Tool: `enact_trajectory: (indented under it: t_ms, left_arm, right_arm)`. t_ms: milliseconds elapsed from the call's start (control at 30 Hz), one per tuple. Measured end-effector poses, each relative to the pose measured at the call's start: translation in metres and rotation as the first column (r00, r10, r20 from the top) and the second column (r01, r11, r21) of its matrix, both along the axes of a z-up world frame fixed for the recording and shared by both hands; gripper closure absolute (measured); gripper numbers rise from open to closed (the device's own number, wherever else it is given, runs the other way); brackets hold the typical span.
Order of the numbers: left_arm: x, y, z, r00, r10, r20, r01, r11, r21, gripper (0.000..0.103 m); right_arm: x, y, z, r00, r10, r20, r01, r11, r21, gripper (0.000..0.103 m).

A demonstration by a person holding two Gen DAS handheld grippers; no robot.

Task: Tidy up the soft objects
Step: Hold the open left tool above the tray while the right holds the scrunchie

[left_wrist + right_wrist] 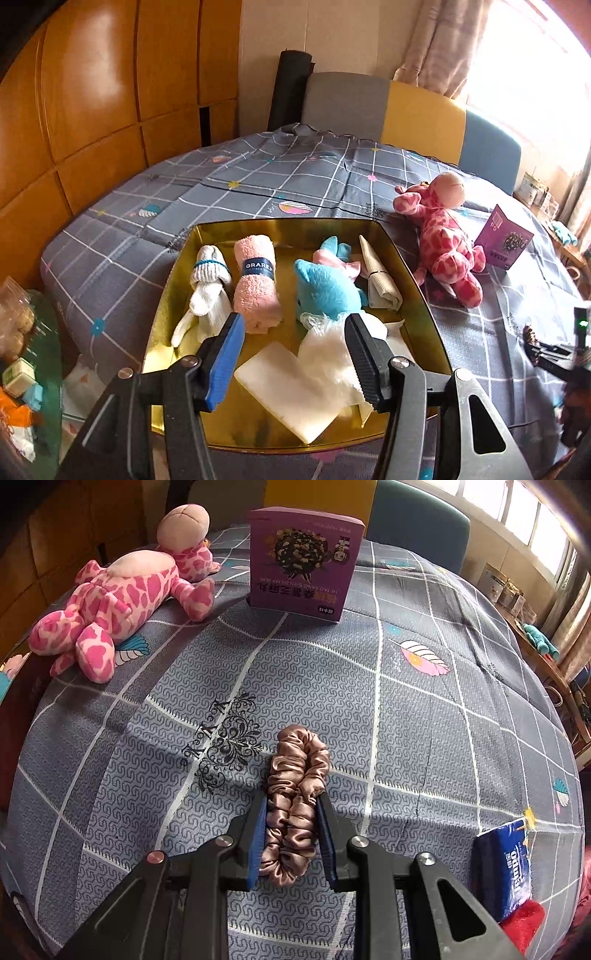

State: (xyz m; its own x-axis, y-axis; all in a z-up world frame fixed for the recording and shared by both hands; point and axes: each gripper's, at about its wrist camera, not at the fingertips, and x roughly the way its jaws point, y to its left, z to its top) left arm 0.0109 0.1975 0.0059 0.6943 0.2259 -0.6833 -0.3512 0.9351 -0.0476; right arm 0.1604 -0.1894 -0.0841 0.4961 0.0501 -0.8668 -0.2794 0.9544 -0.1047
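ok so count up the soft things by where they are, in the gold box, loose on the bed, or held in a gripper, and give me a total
In the gold box: 6 (white socks, pink towel, blue plush, grey cloth, white pad, white gauzy fabric)
Loose on the bed: 1 (pink giraffe)
Held in the right gripper: 1 (satin scrunchie)
Total: 8

I see a glossy gold metal tin [413,258] holding a fluffy pink terry towel [255,284] and a plush blue toy [325,291]. My right gripper [293,834], matt black plastic, pinches a shiny satin scrunchie [295,797] over the matt woven bedsheet [424,738]. The wardrobe [92,110] is lacquered wood.
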Motion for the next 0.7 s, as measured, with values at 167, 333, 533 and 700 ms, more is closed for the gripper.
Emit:
enact_trajectory:
  t_ms: [167, 333, 533, 700]
  left_arm:
    - [-0.005, -0.004, 0.001, 1.000, -0.007, 0.002, 0.007, 1.000, -0.009, 0.046]
    - [-0.010, -0.005, 0.005, 1.000, -0.015, 0.016, 0.015, 1.000, -0.005, 0.046]
    - [-0.014, -0.003, 0.005, 1.000, -0.025, 0.018, 0.025, 1.000, -0.019, 0.046]
    - [-0.018, -0.001, 0.002, 0.999, -0.028, 0.017, 0.028, 0.999, -0.033, 0.046]
  right_arm:
    - [-0.003, 0.003, 0.001, 1.000, 0.005, 0.009, -0.005, 1.000, -0.022, 0.079]
    - [-0.002, 0.002, 0.004, 1.000, -0.020, -0.002, 0.020, 1.000, -0.017, 0.080]
    - [0.003, 0.000, 0.004, 0.999, -0.045, -0.023, 0.045, 0.999, -0.013, 0.080]
    - [0.005, -0.002, 0.003, 0.998, -0.047, -0.031, 0.047, 0.999, -0.004, 0.080]
